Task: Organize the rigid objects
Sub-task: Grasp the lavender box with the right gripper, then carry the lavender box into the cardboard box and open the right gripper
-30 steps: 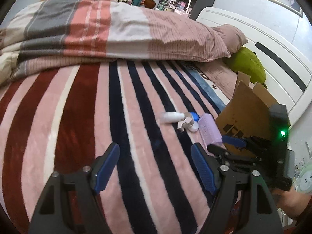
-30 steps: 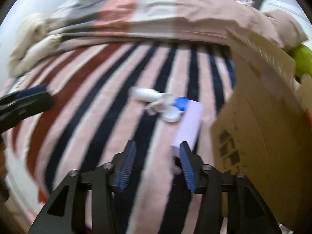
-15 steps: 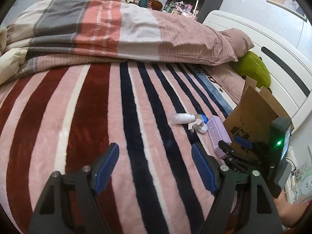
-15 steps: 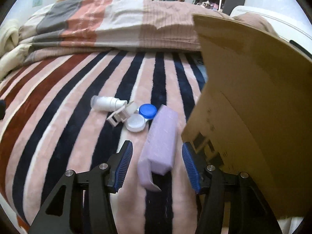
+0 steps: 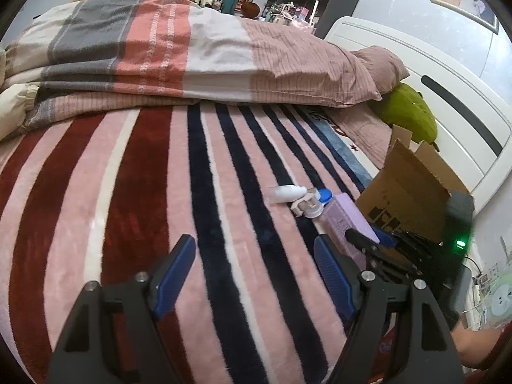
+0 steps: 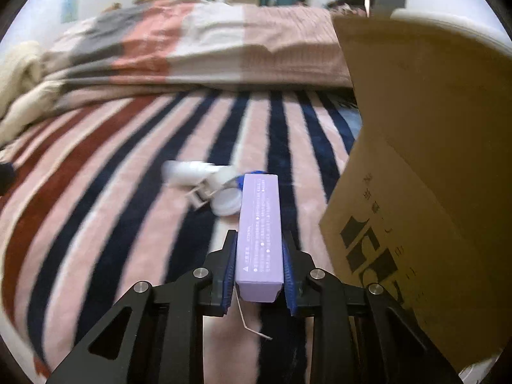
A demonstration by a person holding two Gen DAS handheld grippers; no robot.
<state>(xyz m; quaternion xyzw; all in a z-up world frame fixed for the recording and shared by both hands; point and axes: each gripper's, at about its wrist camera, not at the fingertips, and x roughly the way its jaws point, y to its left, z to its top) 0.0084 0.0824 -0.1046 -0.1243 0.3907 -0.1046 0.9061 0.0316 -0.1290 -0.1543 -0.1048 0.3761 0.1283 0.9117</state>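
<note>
right hand-held gripper just closed, blue pads clamped on near end of lilac box, box beside cardboard box on striped bed, white bottle and caps past it, left hand-held gripper gaping, empty

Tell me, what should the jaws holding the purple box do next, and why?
Probably lift it a little. The right gripper has just been closing its jaws, and they now clamp the long lilac cardboard box, which seems to lie low over the striped fleece blanket. The open brown cardboard carton stands just beside it, so raising the box first should clear its wall.
</note>
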